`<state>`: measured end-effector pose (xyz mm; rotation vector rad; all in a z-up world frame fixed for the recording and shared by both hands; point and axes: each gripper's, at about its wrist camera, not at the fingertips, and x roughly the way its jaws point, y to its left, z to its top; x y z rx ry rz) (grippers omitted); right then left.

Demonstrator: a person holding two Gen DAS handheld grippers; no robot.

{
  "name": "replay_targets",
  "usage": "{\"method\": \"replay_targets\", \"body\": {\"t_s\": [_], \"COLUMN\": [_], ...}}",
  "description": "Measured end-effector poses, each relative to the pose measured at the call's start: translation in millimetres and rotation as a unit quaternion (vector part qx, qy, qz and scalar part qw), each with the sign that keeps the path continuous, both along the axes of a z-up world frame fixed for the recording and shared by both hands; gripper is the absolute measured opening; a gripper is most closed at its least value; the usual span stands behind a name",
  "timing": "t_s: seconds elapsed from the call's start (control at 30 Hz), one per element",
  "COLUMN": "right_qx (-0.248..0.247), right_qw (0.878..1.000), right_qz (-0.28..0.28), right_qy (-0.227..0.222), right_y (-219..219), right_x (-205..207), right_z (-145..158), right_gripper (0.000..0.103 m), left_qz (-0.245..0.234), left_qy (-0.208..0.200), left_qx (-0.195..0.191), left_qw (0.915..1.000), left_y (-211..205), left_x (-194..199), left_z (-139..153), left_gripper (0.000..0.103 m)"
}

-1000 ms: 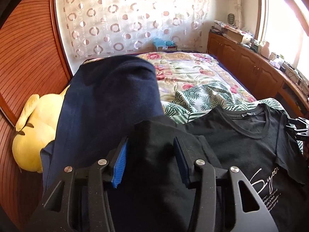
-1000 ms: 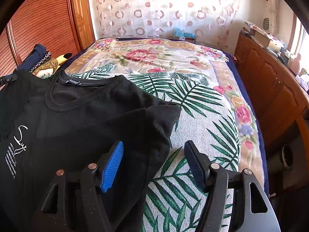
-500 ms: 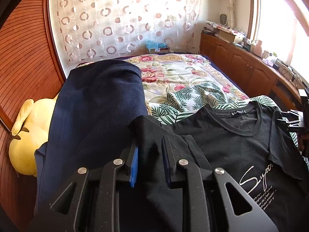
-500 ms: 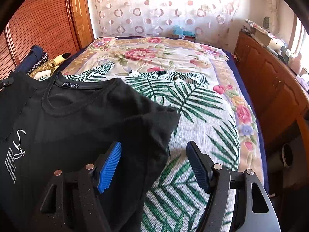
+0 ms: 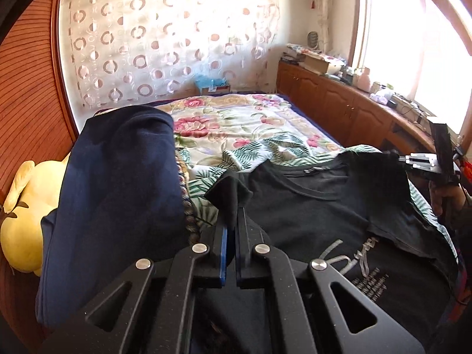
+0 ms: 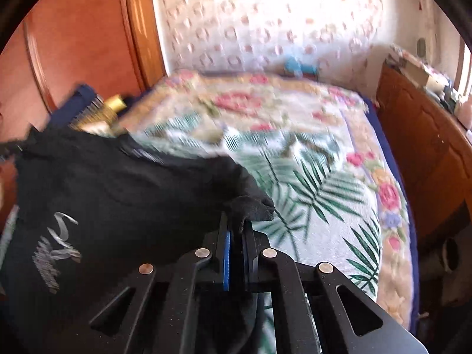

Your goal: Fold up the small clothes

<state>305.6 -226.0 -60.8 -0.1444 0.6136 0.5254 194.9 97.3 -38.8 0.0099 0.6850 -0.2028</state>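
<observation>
The black t-shirt (image 5: 309,206) is lying face up on the bed (image 5: 236,124), white lettering showing, collar toward the far end, spread over the leafy blanket (image 6: 309,183). Both sleeves are pinched: the left tongs (image 5: 231,230) are clamped on the left sleeve edge, and the right tongs (image 6: 236,236) are squeezed shut on a bunched bit of the right sleeve. So I'd say this is the grab-the-sides step, fold not made yet. The next move probably calls for lifting both sides evenly and bringing them in over the chest without dragging the whole shirt. The right view is blurry, fwiw. A navy garment (image 5: 118,183) and a yellow plush toy (image 5: 26,212) sit off to the left.
</observation>
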Motion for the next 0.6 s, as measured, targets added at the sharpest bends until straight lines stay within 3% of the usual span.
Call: {"method": "replay_targets", "body": {"t_s": [0.37,0.6], "right_qx": [0.028,0.040], "right_qw": [0.998,0.996], "right_qz": [0.001,-0.019], "right_qy": [-0.062,-0.083], "right_y": [-28.5,-63.8], "right_x": [-93.2,-163.4], "right_z": [16.1,15.5], "right_gripper": [0.005,0.005], "left_qz": [-0.008,-0.005], "left_qy": [-0.019,-0.036], "left_qx": [-0.007,-0.033], "left_qw": [0.9998,0.9988], "left_y": [-8.5,-13.1], "left_x": [-60.6,-126.9], "left_z": [0.3,-1.1], "left_gripper": [0.004,0.004]}}
